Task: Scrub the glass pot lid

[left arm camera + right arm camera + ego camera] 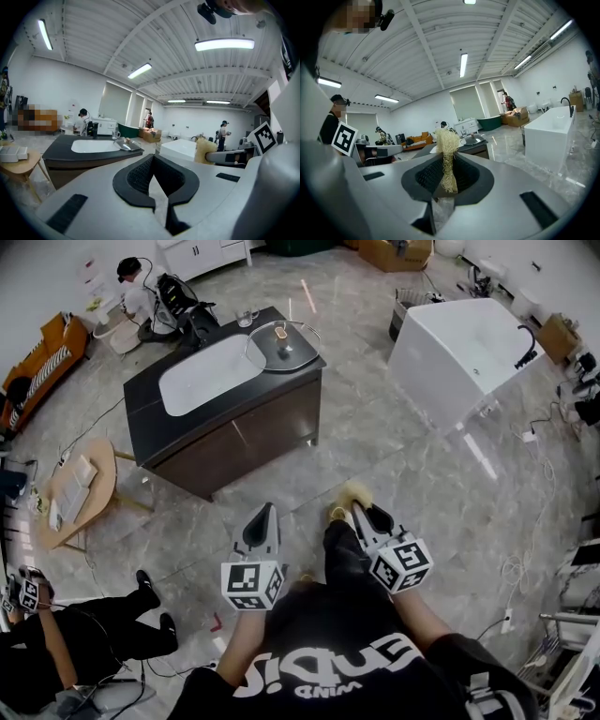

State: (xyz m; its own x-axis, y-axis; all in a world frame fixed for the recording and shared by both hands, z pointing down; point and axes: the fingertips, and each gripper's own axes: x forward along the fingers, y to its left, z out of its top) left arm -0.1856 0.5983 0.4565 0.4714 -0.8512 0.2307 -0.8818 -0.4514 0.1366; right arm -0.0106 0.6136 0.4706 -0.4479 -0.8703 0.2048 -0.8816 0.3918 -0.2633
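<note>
Glass pot lid (292, 335) lies well beyond clenched left fingers (261, 529); right fingers (378, 521) grasp scrubber (447, 143).

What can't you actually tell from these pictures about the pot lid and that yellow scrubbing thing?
- Glass pot lid: far off and tiny in every view; dirt or wetness unreadable.
- Scrubber: its lower end is buried between the right hand-held gripper's jaws; head view shows only a tuft.
- Sink basin: left gripper view is too low to see inside.
</note>
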